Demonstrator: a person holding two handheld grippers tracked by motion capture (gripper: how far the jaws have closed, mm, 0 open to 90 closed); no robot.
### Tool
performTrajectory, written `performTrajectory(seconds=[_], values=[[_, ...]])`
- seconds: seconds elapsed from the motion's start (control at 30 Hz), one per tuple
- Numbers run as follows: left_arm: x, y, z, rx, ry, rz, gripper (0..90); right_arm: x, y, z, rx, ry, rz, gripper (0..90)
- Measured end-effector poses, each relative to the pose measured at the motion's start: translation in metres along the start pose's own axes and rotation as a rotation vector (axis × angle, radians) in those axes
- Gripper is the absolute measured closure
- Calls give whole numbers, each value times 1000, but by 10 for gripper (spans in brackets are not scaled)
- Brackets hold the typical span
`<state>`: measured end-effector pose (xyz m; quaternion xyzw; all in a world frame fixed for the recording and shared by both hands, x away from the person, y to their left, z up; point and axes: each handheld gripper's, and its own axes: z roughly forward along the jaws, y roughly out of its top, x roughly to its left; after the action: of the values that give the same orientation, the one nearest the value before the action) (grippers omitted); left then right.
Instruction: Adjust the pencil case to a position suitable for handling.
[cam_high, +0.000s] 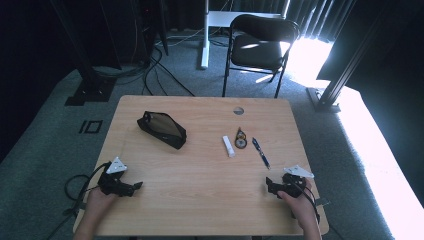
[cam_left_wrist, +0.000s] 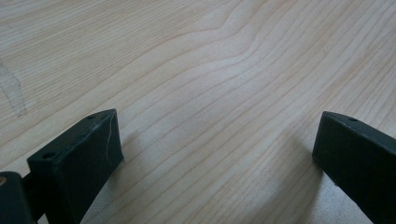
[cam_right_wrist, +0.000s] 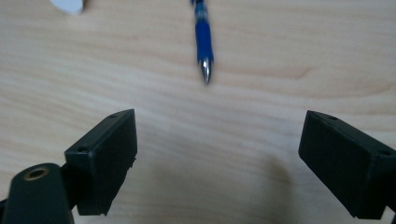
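Two items flank pen (cam_high: 260, 152): eraser (cam_high: 228, 146); compass (cam_high: 241, 138).

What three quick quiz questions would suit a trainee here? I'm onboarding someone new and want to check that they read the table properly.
1. True or false: the right hand-held gripper holds the blue pen.
2. Which thing lies nearest the black pouch: A) the white stick, B) the blue pen, C) the small round compass-like thing?
3. Fill in: the left hand-held gripper hangs over bare ____.

Key:
1. False: its jaws stand open and the pen lies beyond them on the table.
2. A.
3. Wooden tabletop, with nothing between its open jaws.
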<state>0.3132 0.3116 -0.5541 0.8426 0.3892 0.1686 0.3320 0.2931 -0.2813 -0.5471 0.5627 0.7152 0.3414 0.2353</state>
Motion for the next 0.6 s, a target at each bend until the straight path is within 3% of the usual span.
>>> performTrajectory(seconds=[0.27,0.6], values=[[0,0,0,0,0,0,16,6,23,-6,-45,1,-18,110],[0,0,0,1,-1,-2,16,26,53,0,-95,31,-47,110]])
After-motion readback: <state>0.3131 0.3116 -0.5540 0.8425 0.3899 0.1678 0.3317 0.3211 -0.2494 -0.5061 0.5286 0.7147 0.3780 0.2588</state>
